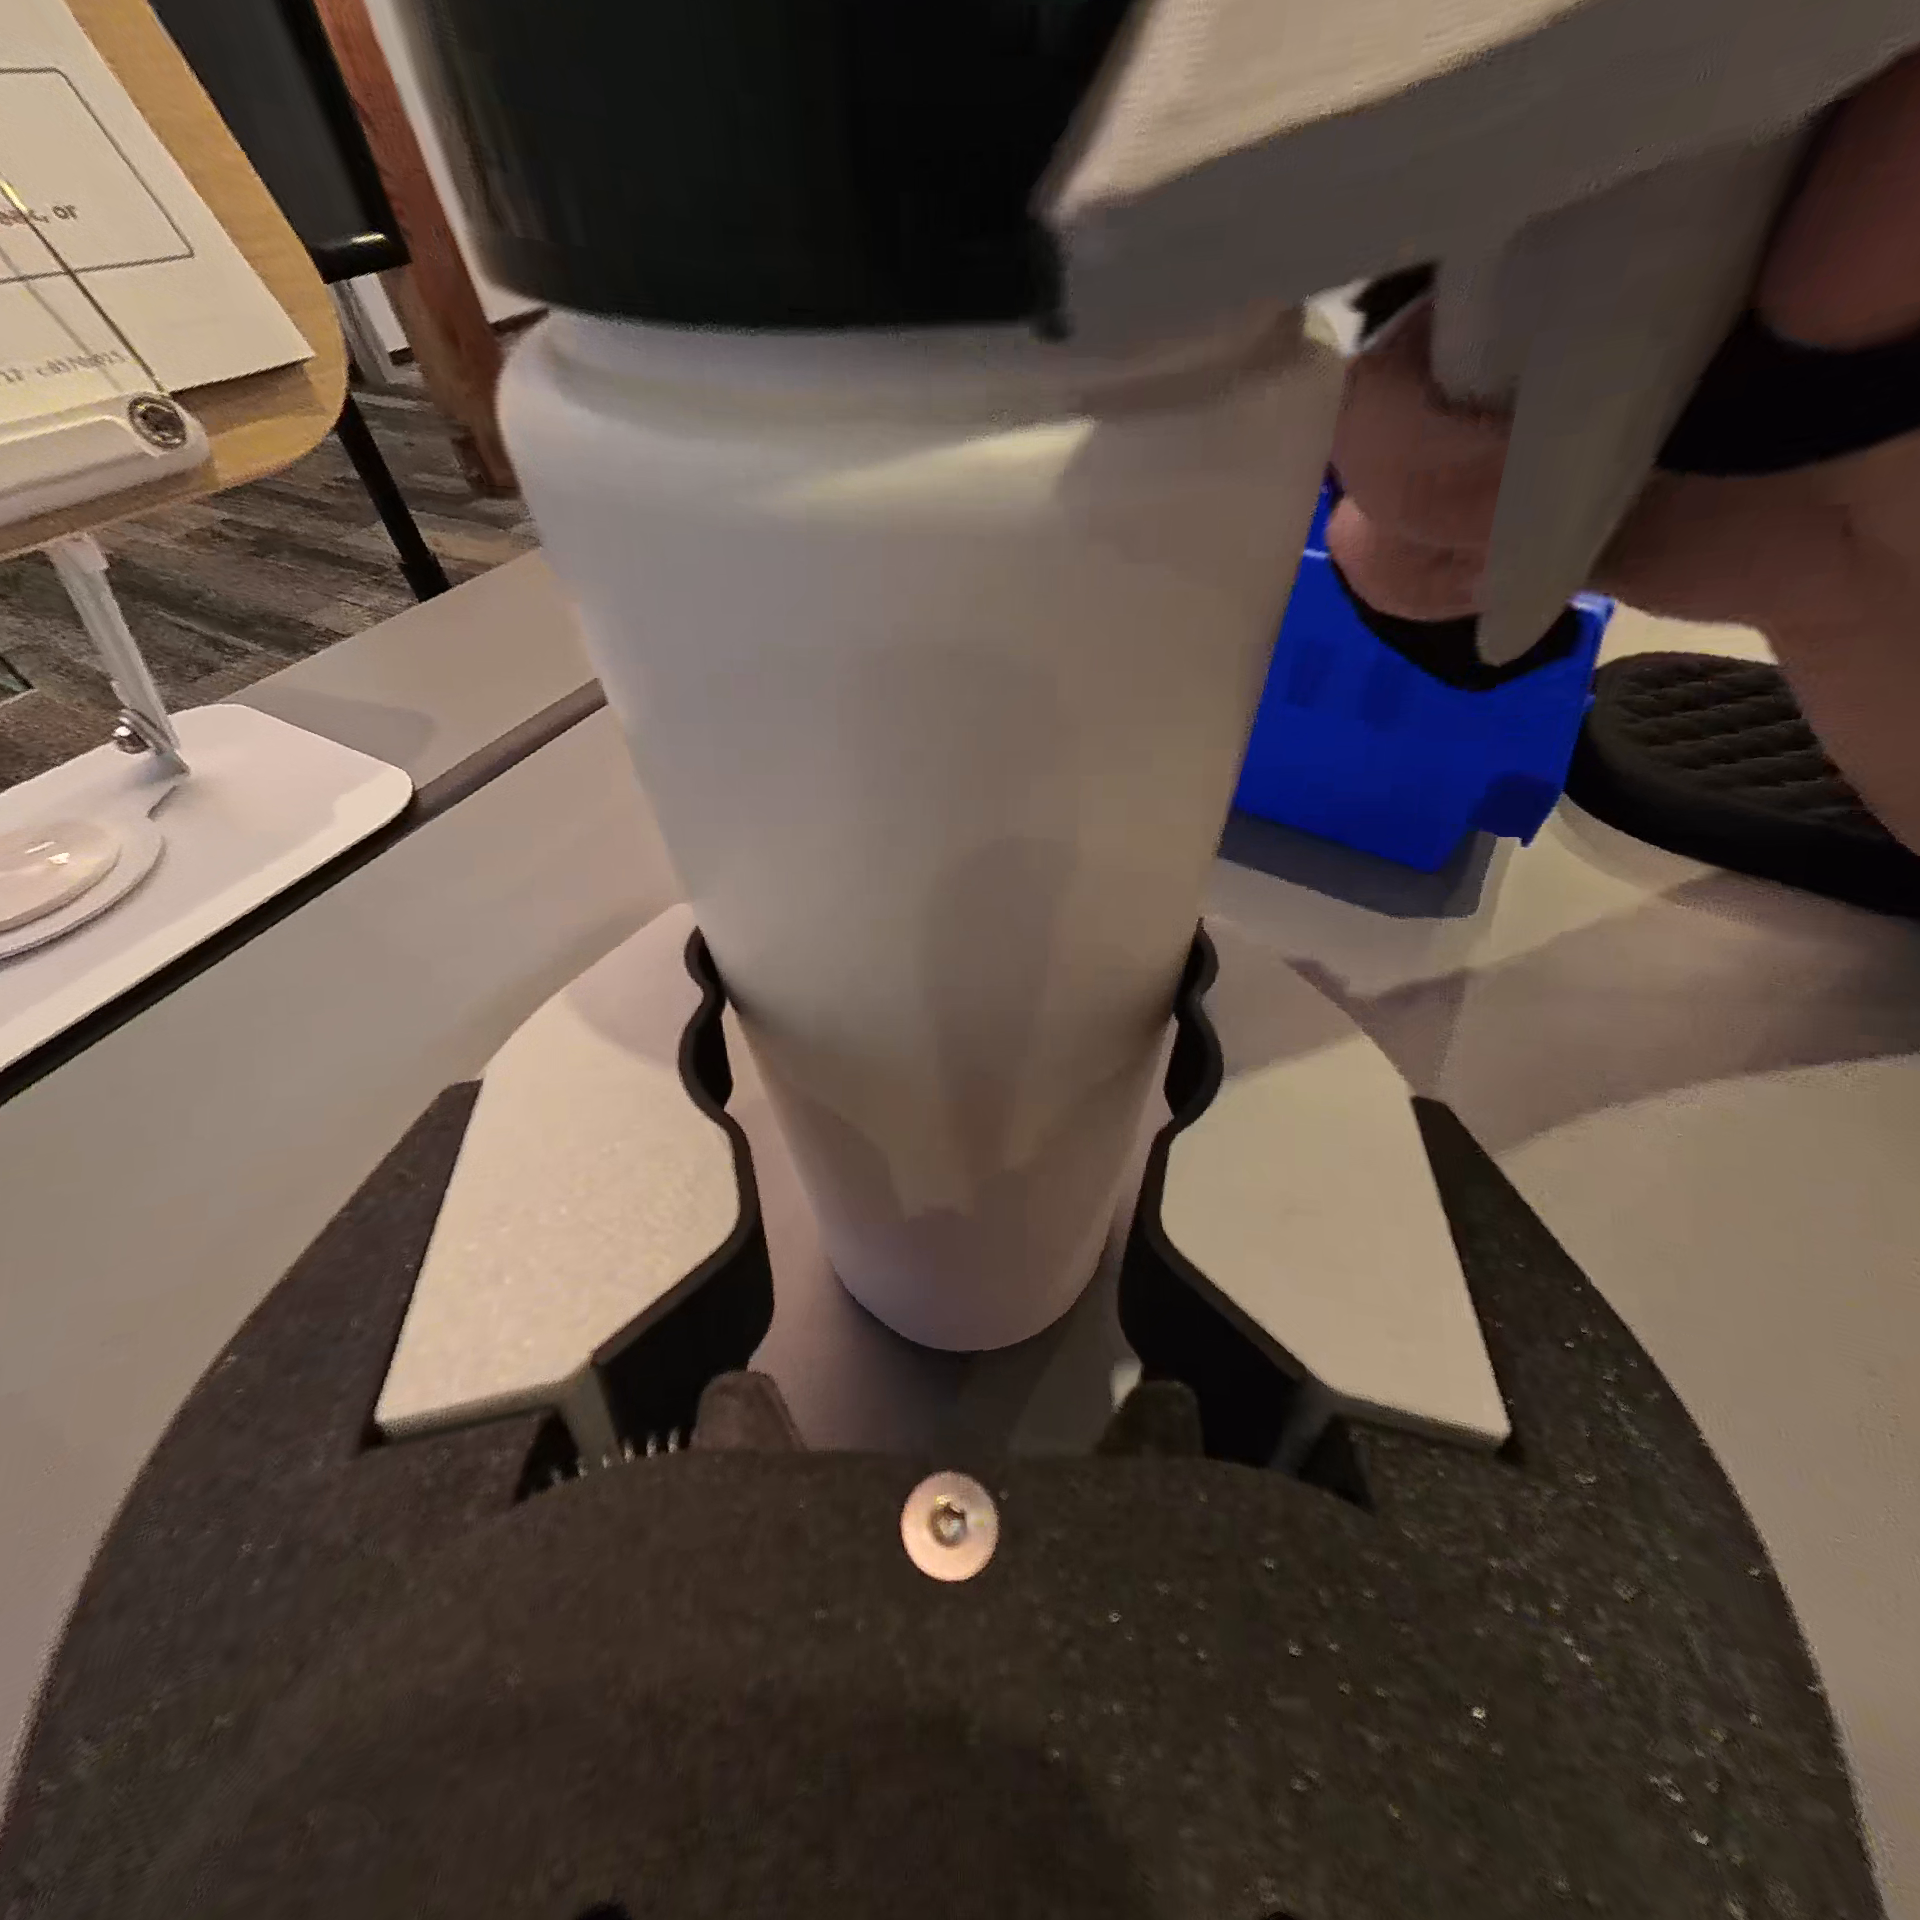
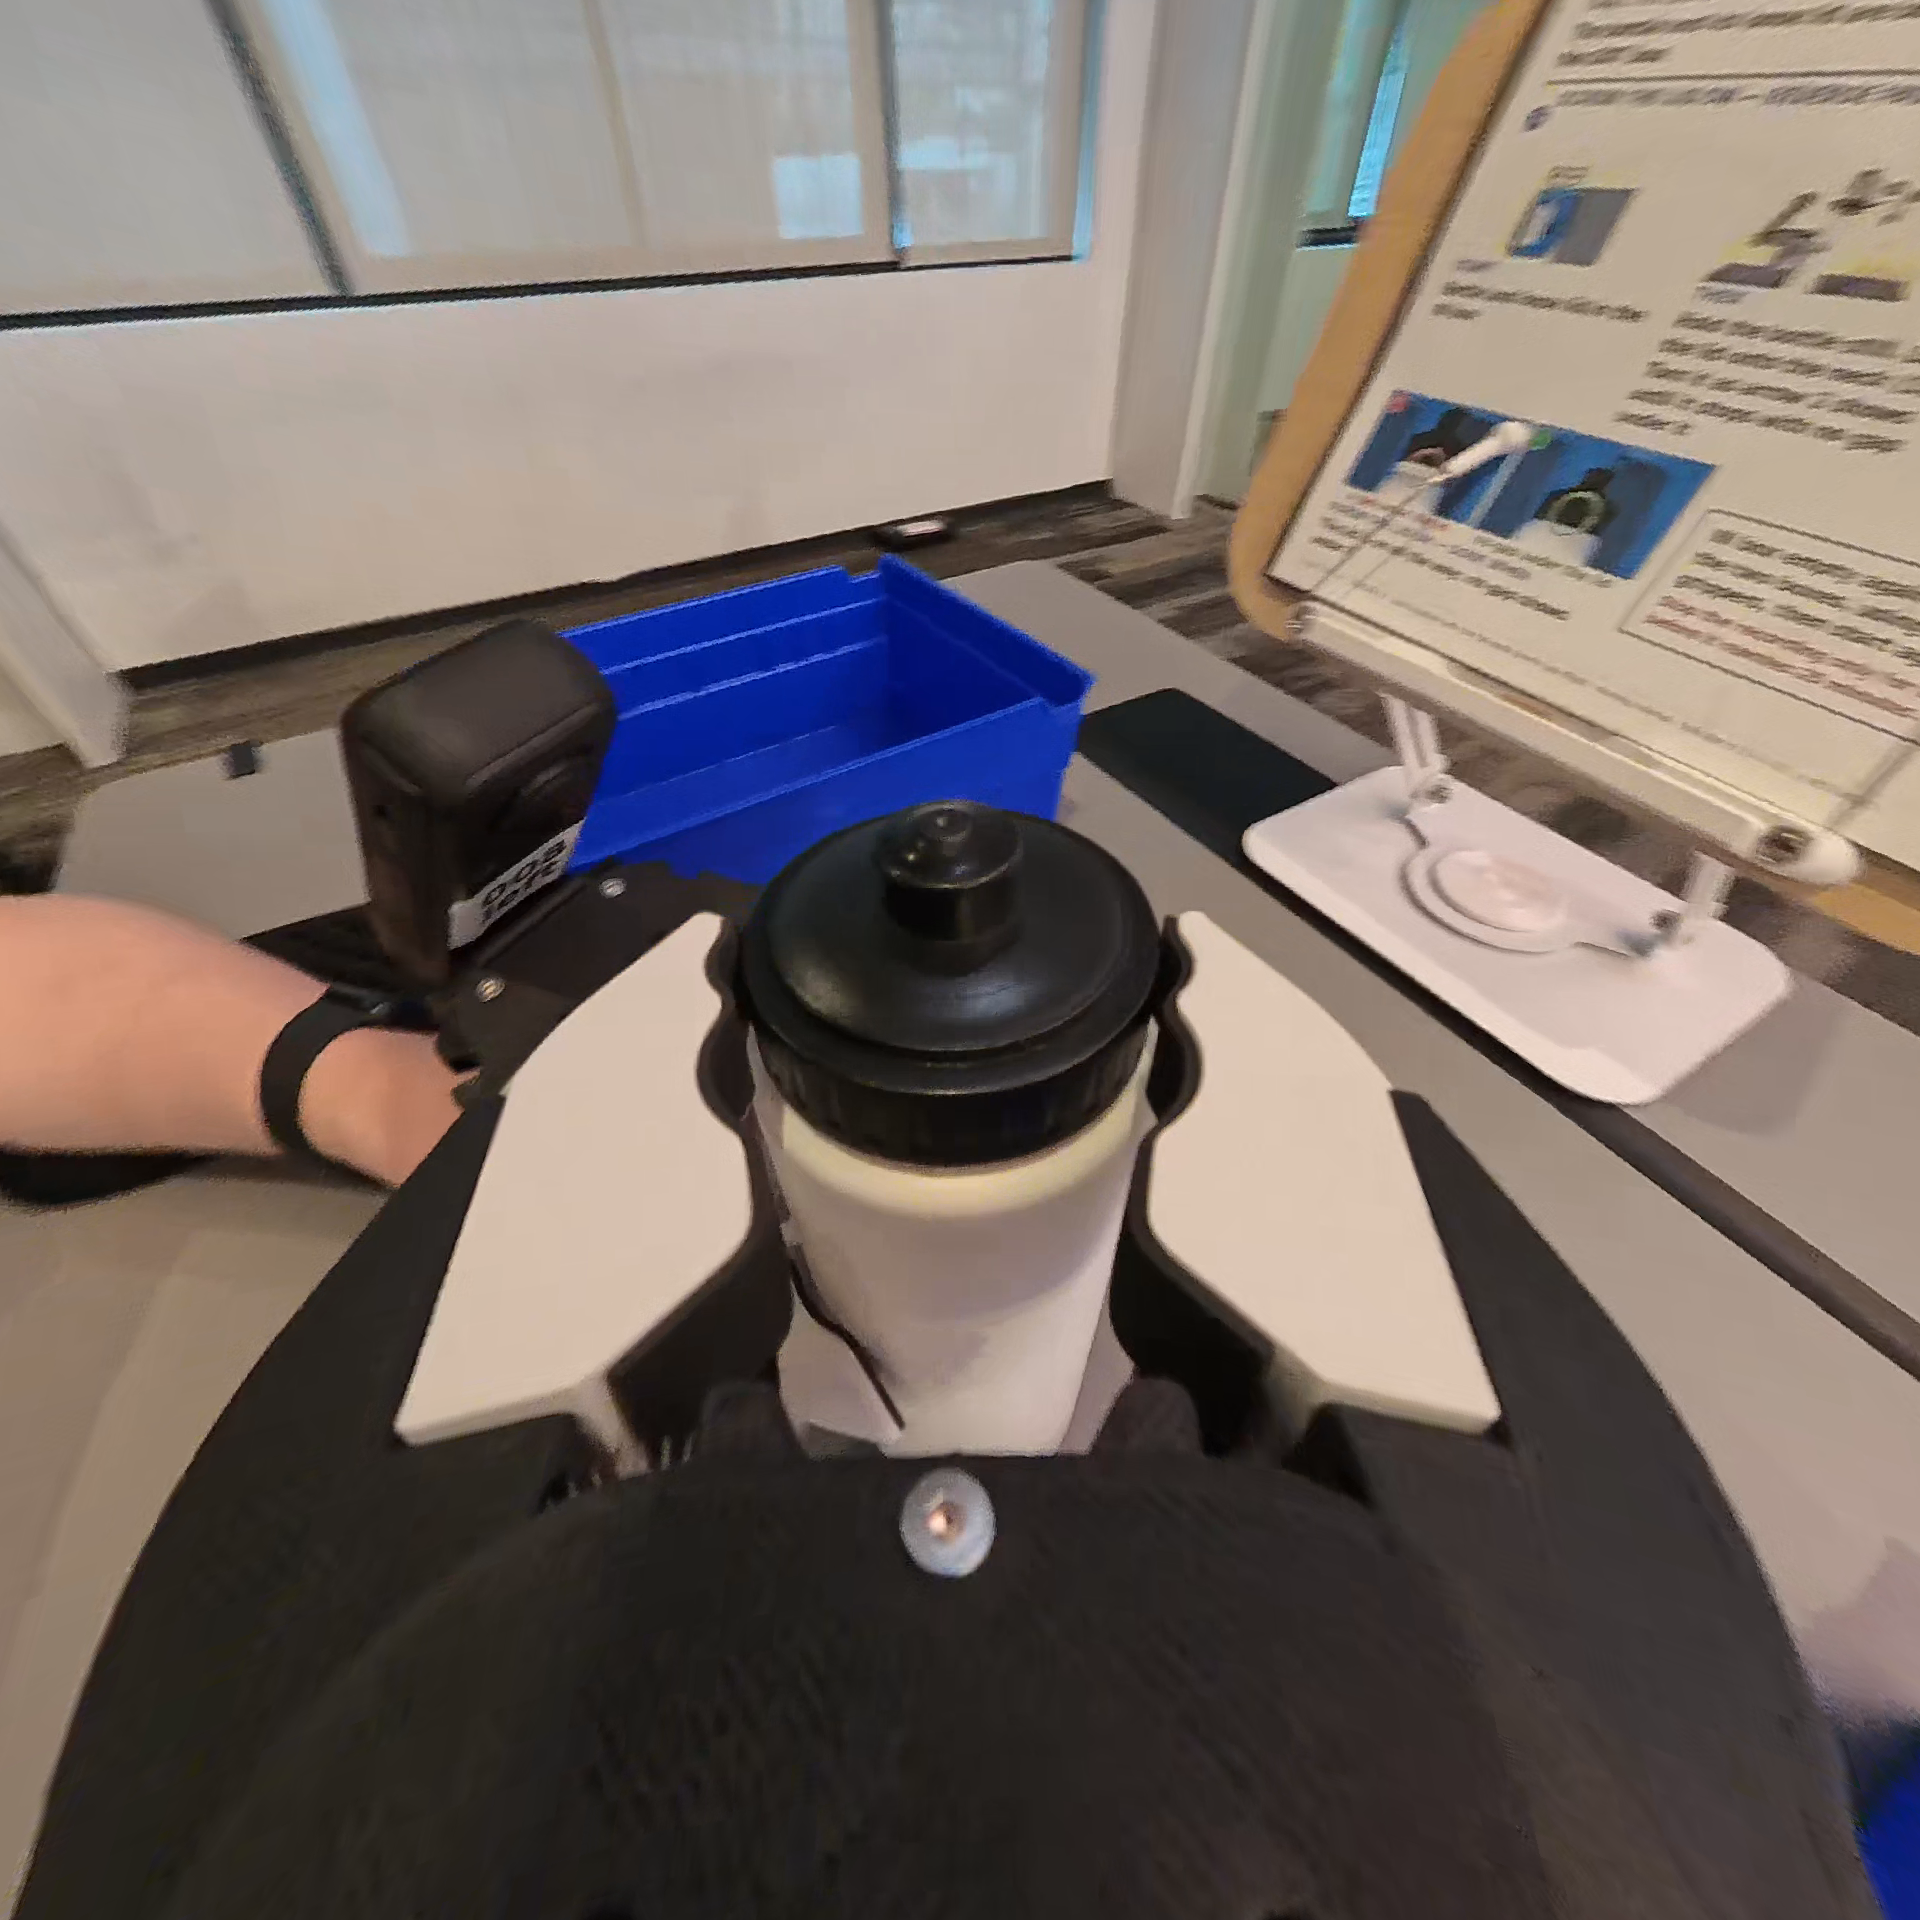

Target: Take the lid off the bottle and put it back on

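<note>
Our left hand-held gripper (image 1: 951, 1049) is closed around the lower body of the bottle (image 1: 914, 748), its black wavy pads pressed against both sides of the white wall. The right hand-held gripper (image 2: 951, 997) sits higher up, its two fingers closed on the lid (image 2: 951, 997) from either side.

The bottle is white and plain, standing upright with its base on the grey worktop (image 1: 260, 1195). The lid is black, ribbed around its skirt, domed on top and capped by a small pull spout (image 2: 940, 868). It sits on the bottle's neck, with a thin white shoulder showing just beneath it; we cannot tell how tightly it is screwed down.

Behind the bottle lies a blue bin (image 2: 831, 707), open-topped, and we see nothing in it. To the side stands a white stand (image 2: 1507, 935) carrying a board with printed sheets (image 2: 1662, 364).

A bare forearm with a black wrist strap (image 2: 291, 1081) reaches in from the left, level with the worktop, the hand wrapped around the left tool's handle.
</note>
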`<state>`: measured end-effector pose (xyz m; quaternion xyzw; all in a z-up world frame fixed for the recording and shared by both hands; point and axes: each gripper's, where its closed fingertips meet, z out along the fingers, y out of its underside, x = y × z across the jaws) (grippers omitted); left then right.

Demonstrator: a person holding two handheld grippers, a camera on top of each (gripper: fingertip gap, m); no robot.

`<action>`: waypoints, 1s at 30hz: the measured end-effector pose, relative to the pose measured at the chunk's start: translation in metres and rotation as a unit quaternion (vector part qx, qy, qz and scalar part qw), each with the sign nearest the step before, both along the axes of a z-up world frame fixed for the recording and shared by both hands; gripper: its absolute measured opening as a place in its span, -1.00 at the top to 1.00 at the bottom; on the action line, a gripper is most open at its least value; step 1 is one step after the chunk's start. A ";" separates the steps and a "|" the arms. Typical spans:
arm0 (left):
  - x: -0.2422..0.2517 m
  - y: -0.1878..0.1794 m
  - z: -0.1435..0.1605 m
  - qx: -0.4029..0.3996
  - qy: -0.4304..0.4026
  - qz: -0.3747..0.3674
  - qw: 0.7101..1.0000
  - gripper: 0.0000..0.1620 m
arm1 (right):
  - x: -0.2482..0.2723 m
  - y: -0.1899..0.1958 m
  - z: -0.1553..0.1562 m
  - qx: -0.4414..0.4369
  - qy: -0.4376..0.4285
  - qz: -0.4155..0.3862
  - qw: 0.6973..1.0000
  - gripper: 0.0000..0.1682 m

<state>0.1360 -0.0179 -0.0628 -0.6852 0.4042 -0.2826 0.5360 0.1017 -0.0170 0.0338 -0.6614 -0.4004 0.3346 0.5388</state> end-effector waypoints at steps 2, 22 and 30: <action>0.002 -0.002 0.000 0.004 0.000 -0.020 1.000 -0.03 | 0.002 -0.006 0.000 -0.006 -0.001 0.075 0.997 0.09; -0.003 0.007 0.001 0.009 -0.018 0.037 0.999 -0.03 | 0.010 0.004 0.025 0.088 0.078 -0.057 0.991 0.00; -0.004 0.007 0.000 0.004 -0.008 0.048 0.999 -0.03 | 0.001 0.006 0.005 0.054 0.052 -0.071 0.995 0.11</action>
